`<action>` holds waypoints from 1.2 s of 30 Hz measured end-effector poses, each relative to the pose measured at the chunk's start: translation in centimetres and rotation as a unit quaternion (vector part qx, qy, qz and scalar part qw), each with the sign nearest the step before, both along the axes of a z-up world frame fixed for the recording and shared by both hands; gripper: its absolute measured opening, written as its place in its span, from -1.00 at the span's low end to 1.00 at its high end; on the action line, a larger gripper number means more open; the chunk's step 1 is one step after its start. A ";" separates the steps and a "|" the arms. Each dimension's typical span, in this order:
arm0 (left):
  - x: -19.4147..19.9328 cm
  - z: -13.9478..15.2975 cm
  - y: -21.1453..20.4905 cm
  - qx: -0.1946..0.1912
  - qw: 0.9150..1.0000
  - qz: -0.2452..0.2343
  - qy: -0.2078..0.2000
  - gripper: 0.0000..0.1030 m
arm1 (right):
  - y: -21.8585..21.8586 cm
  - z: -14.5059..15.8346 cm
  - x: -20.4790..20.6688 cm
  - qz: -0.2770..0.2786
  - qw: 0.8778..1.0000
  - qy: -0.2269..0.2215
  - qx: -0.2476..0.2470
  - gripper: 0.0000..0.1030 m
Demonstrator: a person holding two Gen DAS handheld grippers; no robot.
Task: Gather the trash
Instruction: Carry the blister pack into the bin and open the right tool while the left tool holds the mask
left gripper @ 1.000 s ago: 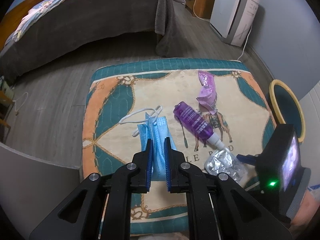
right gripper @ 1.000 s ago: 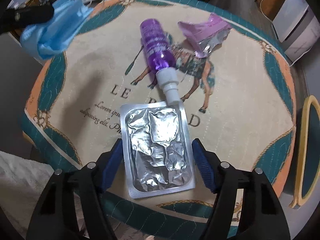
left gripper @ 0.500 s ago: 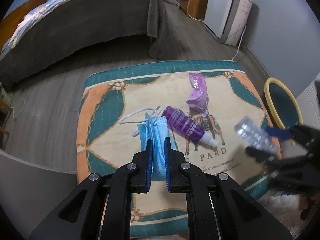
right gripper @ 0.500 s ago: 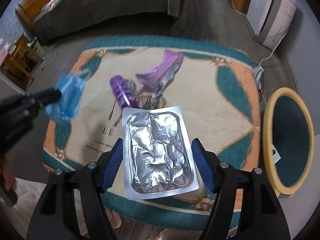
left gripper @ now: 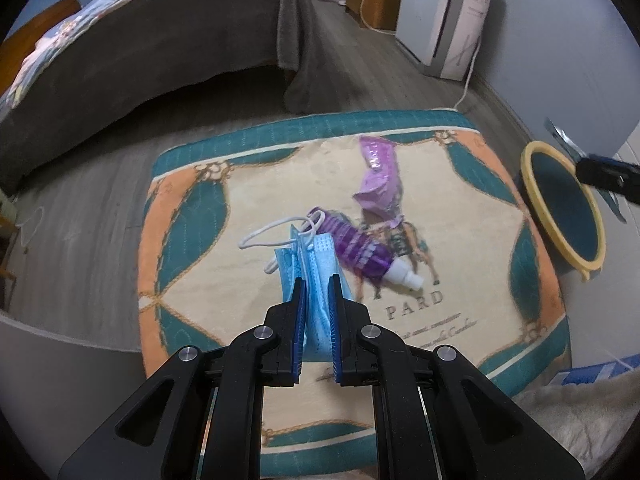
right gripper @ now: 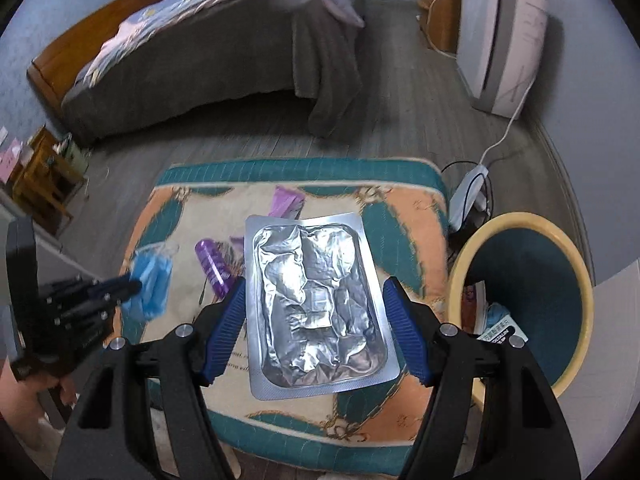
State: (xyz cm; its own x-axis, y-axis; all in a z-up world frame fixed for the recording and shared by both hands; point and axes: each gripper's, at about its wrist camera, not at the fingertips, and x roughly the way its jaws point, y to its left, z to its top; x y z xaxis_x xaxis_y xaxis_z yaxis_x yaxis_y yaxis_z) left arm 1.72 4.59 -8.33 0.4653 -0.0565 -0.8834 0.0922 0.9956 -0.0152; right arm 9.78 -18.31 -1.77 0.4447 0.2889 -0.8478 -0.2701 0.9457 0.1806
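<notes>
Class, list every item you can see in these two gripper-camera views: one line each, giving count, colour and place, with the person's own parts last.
face mask: one, blue, pinched in the left gripper
blister pack: one, silver foil, held in the right gripper
spray bottle: one, purple with white nozzle, lying on the mat
wrapper: one, purple, crumpled on the mat behind the bottle
mat: one, teal, orange and cream, on the wood floor
bin: one, yellow rim, teal inside, right of the mat, some trash inside
bed: one, grey cover, behind the mat
appliance: one, white, by the wall
power strip: one, white, on the floor near the bin
left gripper: black, blue pads
right gripper: black, blue pads
</notes>
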 end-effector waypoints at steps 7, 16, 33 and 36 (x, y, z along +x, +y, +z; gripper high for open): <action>-0.1 0.1 -3.4 0.007 0.999 -0.032 -0.010 -0.79 | -1.3 0.0 0.3 0.002 0.999 -0.024 -0.035 0.31; 0.1 0.4 -6.9 0.016 0.998 -0.052 -0.025 -0.79 | -4.8 0.1 0.0 -0.017 0.999 -0.033 -0.036 0.31; 0.0 2.1 -13.1 0.014 0.994 -0.082 -0.067 -0.79 | -11.2 -0.7 -0.6 -0.061 0.998 -0.022 -0.024 0.31; 0.1 3.2 -14.0 0.009 0.993 -0.081 -0.084 -0.79 | -11.8 -0.6 -0.3 -0.067 0.997 -0.022 -0.017 0.31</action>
State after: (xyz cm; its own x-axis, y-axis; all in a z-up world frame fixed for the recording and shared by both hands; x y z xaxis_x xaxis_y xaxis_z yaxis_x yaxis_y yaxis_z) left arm 1.86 -9.36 -5.08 0.5922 -0.1270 -0.7957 0.2513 0.9673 0.0326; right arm 9.46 -30.07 -2.33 0.5142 0.1961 -0.8350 -0.1477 0.9792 0.1390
